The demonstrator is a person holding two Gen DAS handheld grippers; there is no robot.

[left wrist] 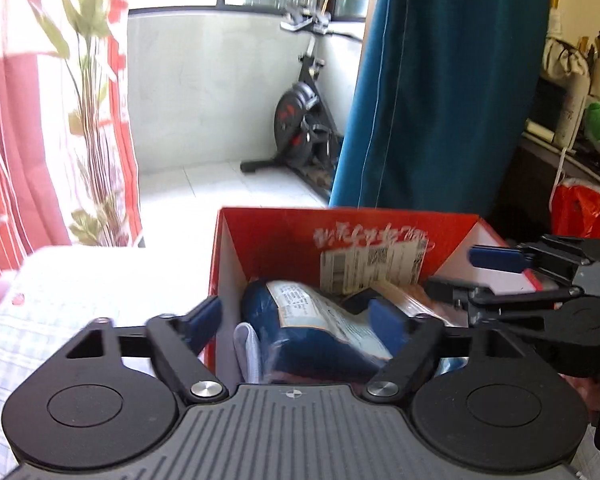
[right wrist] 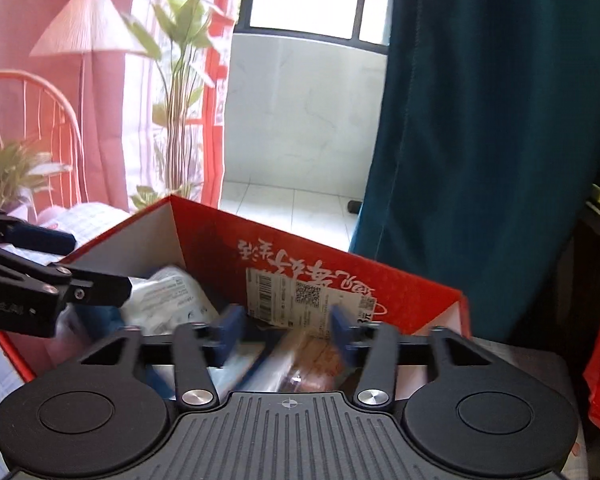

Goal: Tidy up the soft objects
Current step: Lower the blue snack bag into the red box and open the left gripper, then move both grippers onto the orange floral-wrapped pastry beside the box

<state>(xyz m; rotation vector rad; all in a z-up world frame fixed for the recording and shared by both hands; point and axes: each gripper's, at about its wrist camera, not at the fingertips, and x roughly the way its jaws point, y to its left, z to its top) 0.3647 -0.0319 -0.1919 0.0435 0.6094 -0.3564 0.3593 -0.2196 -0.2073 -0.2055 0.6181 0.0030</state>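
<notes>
Both grippers hang over an open red cardboard box [left wrist: 268, 240] that sits on a bed covered with a pale checked sheet [left wrist: 52, 320]. The box carries white brush lettering and a shipping label [left wrist: 374, 266] on the inside of its far wall.

In the left wrist view, the left gripper [left wrist: 296, 320] is spread wide and holds nothing. Its left blue pad sits just outside the box's near left wall, and its right pad hangs over the contents. Between the pads lies a soft dark blue package [left wrist: 300, 328] with a white printed label, resting inside the box against its left side. A white cloth-like item [left wrist: 248, 344] is tucked just beside it. Another wrapped package [left wrist: 404, 300] lies to the right of the blue one, partly hidden.

The right gripper [right wrist: 286, 330] is moderately open and empty, its blurred pads over the right part of the box interior. Beneath them lie clear-wrapped soft packs [right wrist: 300, 364], too blurred to name more closely. A white printed pack [right wrist: 172, 300] rests farther left in the box, near the tip of the left gripper.

Beyond the box are a teal curtain [left wrist: 440, 100], a red and white curtain [right wrist: 216, 100], a tall leafy plant [right wrist: 180, 60], a pink floor lamp [right wrist: 88, 24] and an exercise bike [left wrist: 304, 112] on the tiled balcony floor.
</notes>
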